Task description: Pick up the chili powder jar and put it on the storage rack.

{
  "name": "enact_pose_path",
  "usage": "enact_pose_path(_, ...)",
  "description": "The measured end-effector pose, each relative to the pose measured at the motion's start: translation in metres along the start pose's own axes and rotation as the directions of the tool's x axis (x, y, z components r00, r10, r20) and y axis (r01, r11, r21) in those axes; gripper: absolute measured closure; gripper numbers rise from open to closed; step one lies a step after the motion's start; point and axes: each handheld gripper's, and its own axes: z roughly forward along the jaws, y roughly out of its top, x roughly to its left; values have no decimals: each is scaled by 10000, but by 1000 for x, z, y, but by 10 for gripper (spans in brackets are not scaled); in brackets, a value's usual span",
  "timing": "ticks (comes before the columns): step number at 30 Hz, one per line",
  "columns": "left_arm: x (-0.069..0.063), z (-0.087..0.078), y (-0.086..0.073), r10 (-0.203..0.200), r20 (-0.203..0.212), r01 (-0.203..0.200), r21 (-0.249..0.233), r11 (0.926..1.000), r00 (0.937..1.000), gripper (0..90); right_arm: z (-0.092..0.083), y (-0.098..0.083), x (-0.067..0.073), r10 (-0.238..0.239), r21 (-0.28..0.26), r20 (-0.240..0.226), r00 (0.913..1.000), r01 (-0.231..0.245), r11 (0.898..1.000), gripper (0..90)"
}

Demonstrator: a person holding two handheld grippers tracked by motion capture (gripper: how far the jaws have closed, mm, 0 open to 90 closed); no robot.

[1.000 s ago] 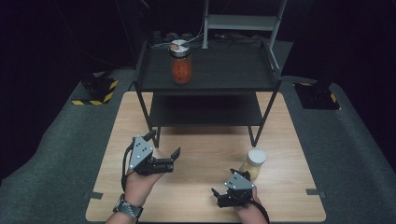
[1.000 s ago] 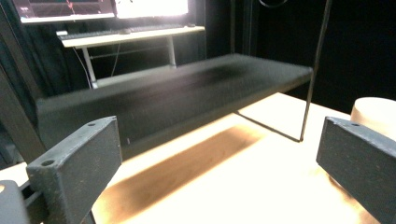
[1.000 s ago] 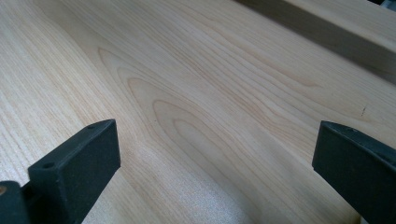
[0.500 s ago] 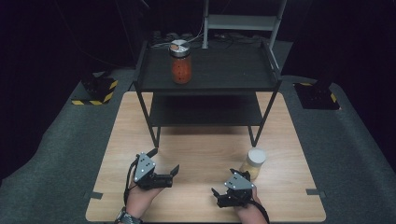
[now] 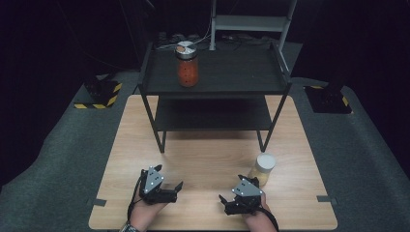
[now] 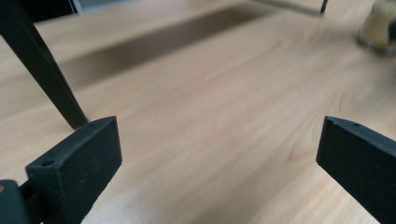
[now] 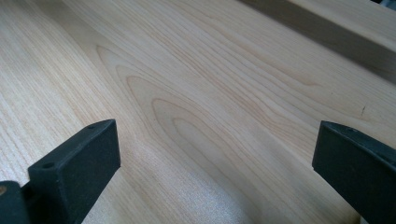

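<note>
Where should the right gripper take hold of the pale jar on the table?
Around the pale jar's body below its cream lid, fingers level. It stands upright just ahead of the open right gripper, with bare table to its left, so approach from the near-left.

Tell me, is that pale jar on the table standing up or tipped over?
Upright. The pale jar stands on the table with its lid on top, beside the right gripper.

In the left gripper view the pale jar (image 6: 382,25) is blurred and cut off by the top and right edges, its lid out of frame; the shelf leg (image 6: 44,70) runs off the top; in the high view both forearms leave at the bottom edge; the red jar's (image 5: 187,71) contents are too small to tell; the lower shelf (image 5: 212,116) lies in shadow.
</note>
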Motion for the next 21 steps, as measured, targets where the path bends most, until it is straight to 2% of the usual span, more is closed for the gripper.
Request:
enact_pose_path(5,-1,3,-1,217,-35,-216,254,9994,9998,5,0,0,0,30,26,-3,10000,-30,10000,2)
enact_pose_path(7,0,5,-2,100,26,-101,346,9994,9999,5,0,1,0,30,33,-4,10000,-30,10000,2)
enact_pose_path(11,-5,5,0,499,-16,-498,465,9977,9988,5,0,0,3,-89,21,91,9999,89,10000,2)
enact_pose_path(12,-9,7,3,948,-36,-944,674,9933,9955,5,0,0,3,-137,13,99,9999,136,9999,1)
enact_pose_path(13,-9,7,3,948,-36,-944,674,9933,9955,5,0,0,3,-137,13,99,9999,136,9999,1)
enact_pose_path(15,-14,10,7,1325,-49,-1316,865,9875,9912,5,0,-1,4,-198,-34,115,9997,198,9998,2)
enact_pose_path(17,-21,13,10,1814,-132,-1790,1060,9781,9833,5,0,-1,3,-189,-41,70,9998,189,9998,2)
enact_pose_path(18,-21,13,10,1814,-132,-1790,1060,9781,9833,5,0,-1,3,-189,-41,70,9998,189,9998,2)
enact_pose_path(21,-27,14,11,2174,-200,-2135,1202,9695,9759,5,-1,-1,1,-133,-65,21,9999,133,9999,2)
